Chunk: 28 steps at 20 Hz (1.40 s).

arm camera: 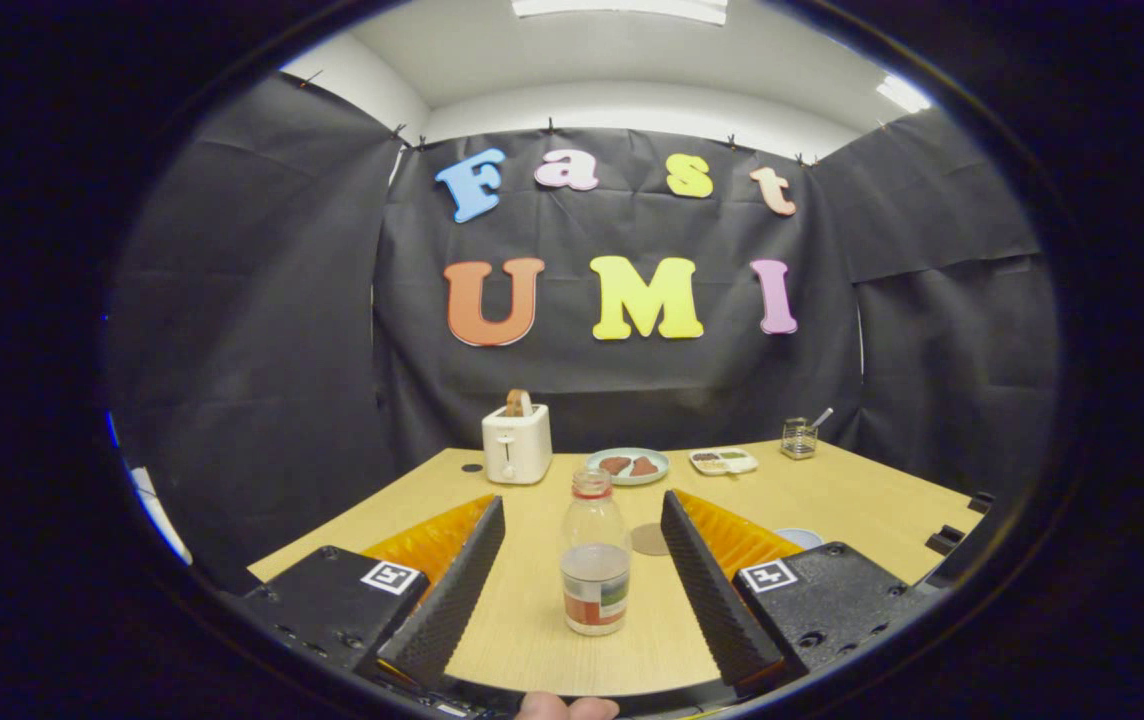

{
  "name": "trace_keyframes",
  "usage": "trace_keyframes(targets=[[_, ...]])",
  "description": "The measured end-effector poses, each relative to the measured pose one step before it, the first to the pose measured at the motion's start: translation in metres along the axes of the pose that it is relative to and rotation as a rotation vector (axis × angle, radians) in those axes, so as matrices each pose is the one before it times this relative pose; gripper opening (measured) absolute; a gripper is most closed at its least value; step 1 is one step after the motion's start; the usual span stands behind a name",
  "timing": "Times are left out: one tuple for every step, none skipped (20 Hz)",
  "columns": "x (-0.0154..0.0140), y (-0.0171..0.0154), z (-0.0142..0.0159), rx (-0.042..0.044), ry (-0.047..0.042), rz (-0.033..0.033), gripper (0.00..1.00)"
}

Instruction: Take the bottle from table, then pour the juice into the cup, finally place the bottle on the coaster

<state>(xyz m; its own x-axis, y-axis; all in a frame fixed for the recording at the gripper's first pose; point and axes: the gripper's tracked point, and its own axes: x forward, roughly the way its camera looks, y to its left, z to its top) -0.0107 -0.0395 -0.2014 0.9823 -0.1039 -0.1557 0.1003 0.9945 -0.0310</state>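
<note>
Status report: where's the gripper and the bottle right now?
Gripper open, fingers either side of bottle, not touching. Bottle upright on table. Coaster just beyond.

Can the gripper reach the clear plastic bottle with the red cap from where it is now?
Probably yes: the gripper is open, and the clear plastic bottle with the red cap stands upright between its fingers, untouched, nothing between.

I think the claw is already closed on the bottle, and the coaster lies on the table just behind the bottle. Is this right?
Not quite. In the gripper view the claw is open: the bottle stands between its fingers, untouched by either. The coaster does lie on the table just behind the bottle.
</note>
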Motion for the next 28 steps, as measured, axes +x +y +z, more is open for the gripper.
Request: trace_keyframes(targets=[[0.00507, -0.00137, -0.01115, -0.00270, 0.00806, 0.00175, 1.00], [0.00423, -0.00168, -0.01084, 0.00006, 0.01224, 0.00083, 1.00], [0.00424, -0.00163, -0.01055, 0.00188, 0.00991, -0.00306, 1.00], [0.00395, -0.00094, -0.01012, 0.00209, 0.01032, -0.00081, 1.00], [0.00435, 0.00055, -0.01035, -0.00147, 0.01199, 0.00157, 1.00], [0.00443, 0.00011, -0.00845, -0.00552, 0.00804, 0.00063, 1.00], [0.00400, -0.00061, -0.00669, -0.01044, 0.00647, -0.00352, 1.00], [0.00497, -0.00183, -0.00558, -0.01083, 0.00296, -0.00924, 1.00], [0.00567, -0.00056, -0.00683, -0.00746, 0.00019, -0.00432, 1.00], [0.00605, 0.00075, -0.00520, -0.00695, 0.00347, -0.00284, 1.00], [0.00636, -0.00137, -0.00850, -0.00884, 0.00937, -0.01220, 1.00], [0.00595, -0.00034, -0.00487, -0.00843, 0.00522, -0.00658, 1.00], [0.00585, 0.00138, -0.00361, -0.00548, 0.00489, -0.00431, 1.00], [0.00458, 0.00128, -0.00124, -0.00077, -0.00092, -0.00255, 1.00], [0.00357, 0.00230, 0.00054, 0.00145, -0.00592, 0.00253, 1.00], [0.00359, 0.00258, 0.00072, 0.00207, -0.00210, 0.00359, 1.00], [0.00366, 0.00182, 0.00024, 0.00025, -0.00501, 0.00296, 1.00], [0.00391, 0.00077, 0.00007, -0.00323, 0.00184, -0.00071, 1.00], [0.00336, 0.00057, -0.00156, -0.00252, -0.00048, 0.00151, 1.00], [0.00371, 0.00178, -0.00186, 0.00010, 0.00640, 0.00473, 1.00], [0.00164, 0.00156, -0.00195, 0.00078, 0.00149, 0.00415, 1.00], [0.00160, -0.00199, -0.00045, -0.00150, 0.00238, -0.00515, 1.00], [0.00093, -0.00464, -0.00124, -0.00243, 0.00093, -0.01055, 1.00], [-0.00031, -0.00214, 0.00167, 0.00258, -0.00467, -0.00361, 0.99], [0.00047, 0.00067, 0.00275, 0.01023, -0.00783, 0.00637, 0.95], [0.00115, -0.00031, 0.00054, 0.00939, 0.01004, 0.00476, 0.91], [0.00195, -0.00265, -0.00254, 0.00858, 0.00963, 0.00231, 0.87], [-0.00042, -0.00172, 0.00233, 0.00796, 0.00673, 0.00007, 0.83]])
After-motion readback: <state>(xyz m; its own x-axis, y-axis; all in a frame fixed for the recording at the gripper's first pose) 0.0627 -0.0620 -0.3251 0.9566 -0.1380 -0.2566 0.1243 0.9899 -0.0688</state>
